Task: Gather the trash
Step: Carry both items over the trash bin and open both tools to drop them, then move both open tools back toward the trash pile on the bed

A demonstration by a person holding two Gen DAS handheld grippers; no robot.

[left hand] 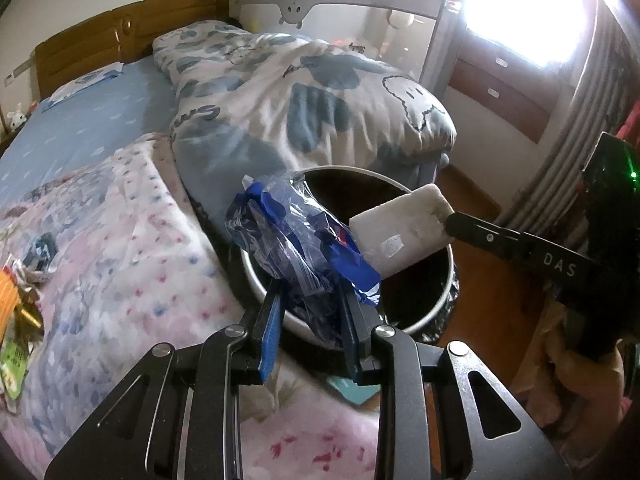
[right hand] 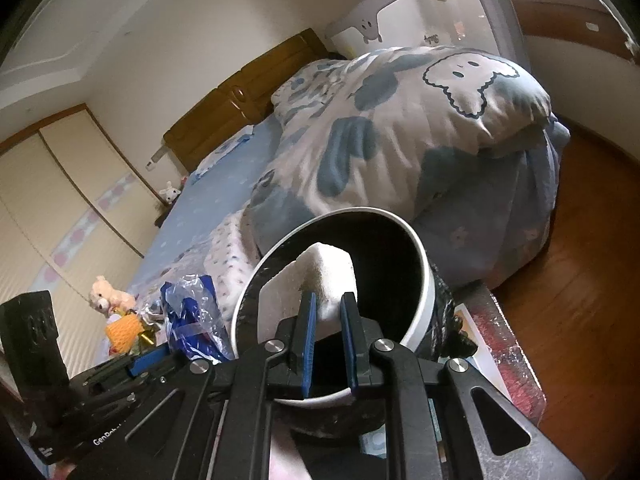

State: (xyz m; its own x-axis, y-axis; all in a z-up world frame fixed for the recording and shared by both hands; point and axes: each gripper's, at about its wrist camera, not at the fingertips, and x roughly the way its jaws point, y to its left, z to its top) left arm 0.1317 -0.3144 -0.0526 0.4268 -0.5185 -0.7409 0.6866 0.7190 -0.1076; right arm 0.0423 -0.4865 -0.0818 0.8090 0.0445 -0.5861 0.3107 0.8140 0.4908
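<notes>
My left gripper [left hand: 310, 286] is shut on a crumpled blue and clear plastic wrapper [left hand: 294, 236], held at the near rim of a round white trash bin with a black liner [left hand: 434, 308]. My right gripper [right hand: 329, 300] is shut on a white foam block [right hand: 316, 280] and holds it over the bin's mouth [right hand: 424, 276]. In the left wrist view the foam block [left hand: 404, 232] hangs over the bin beside the wrapper, with the right gripper's fingers [left hand: 492, 238] coming in from the right. In the right wrist view the wrapper [right hand: 192, 316] sits left of the bin.
A bed with a pink floral cover [left hand: 120, 240] and a rumpled blue-and-white duvet [left hand: 304, 96] lies behind the bin. More trash lies on the bed's left edge [left hand: 20, 300]. A wooden floor [right hand: 592, 280] spreads to the right. A teddy bear [right hand: 106, 294] sits on the bed.
</notes>
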